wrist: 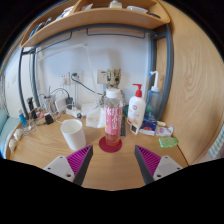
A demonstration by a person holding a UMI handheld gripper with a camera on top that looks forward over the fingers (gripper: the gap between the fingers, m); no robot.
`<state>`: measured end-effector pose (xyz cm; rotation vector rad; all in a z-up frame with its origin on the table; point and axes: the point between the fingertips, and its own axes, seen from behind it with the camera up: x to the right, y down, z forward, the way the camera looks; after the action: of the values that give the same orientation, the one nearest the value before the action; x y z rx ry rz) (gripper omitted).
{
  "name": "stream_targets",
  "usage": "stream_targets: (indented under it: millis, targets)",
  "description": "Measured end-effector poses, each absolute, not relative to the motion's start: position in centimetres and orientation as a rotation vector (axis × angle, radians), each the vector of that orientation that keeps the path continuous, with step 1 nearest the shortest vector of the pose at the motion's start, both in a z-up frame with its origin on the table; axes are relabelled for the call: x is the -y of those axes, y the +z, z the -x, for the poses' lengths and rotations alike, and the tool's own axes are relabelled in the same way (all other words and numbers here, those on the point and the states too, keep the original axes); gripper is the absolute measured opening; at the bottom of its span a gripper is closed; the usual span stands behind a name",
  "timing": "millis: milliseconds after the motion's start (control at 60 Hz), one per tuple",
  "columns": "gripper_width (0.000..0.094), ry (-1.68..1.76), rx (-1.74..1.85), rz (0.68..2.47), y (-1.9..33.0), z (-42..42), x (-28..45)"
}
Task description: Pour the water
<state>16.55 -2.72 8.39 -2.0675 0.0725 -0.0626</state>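
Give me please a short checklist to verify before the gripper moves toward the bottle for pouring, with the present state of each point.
1. Fingers apart enough to take the bottle: ok. The gripper is open, nothing between its pads.
2. Bottle upright: ok. It stands on a red coaster, just ahead of the fingers.
3. Bottle centred on the fingers: ok, it is roughly in line with the gap.
4. White cup upright and reachable: ok. It stands left of the bottle, apart from it.
5. Bottle cap off: cannot tell.
6. Room around the bottle: ok on the left; on the right the pump dispensers stand behind it, so mind that side.
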Motion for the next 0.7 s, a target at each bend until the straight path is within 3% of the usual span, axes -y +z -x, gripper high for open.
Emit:
stream_targets:
  millis: [383, 700]
  targets:
    - [0.0875, -0.100, -0.165, 1.981, 20.3, -12.5, 9.9]
    - [0.0868, -0.116, -0.181, 1.909, 23.6, -11.3, 11.8]
